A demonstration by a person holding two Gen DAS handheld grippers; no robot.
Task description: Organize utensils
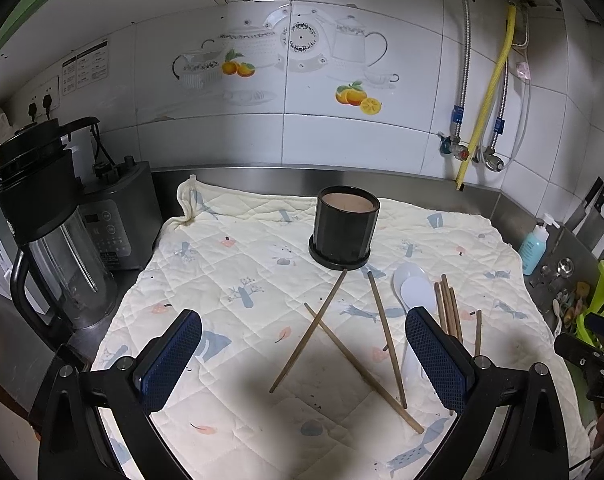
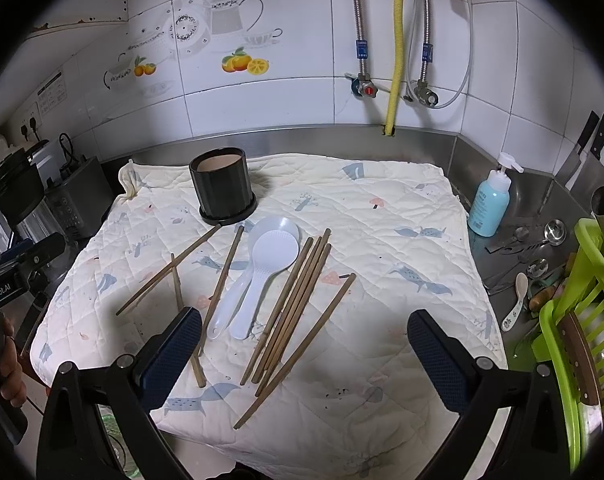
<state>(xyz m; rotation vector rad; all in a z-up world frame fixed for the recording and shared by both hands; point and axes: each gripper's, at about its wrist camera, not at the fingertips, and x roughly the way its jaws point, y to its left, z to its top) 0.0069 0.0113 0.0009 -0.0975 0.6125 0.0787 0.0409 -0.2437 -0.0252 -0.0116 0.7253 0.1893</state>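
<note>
Steel table with a quilted cloth spread over it. Black holder stands upright at the cloth's far side, nothing in it. Two white spoons lie stacked near the middle, with chopsticks scattered loose on both sides, a couple crossed. Left gripper and right gripper both hover above, fingers wide apart, holding nothing.

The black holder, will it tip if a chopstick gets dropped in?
Probably not: the holder stands upright on a wider base. It looks empty, so perhaps light. The soft quilt beneath might let it rock slightly.
</note>
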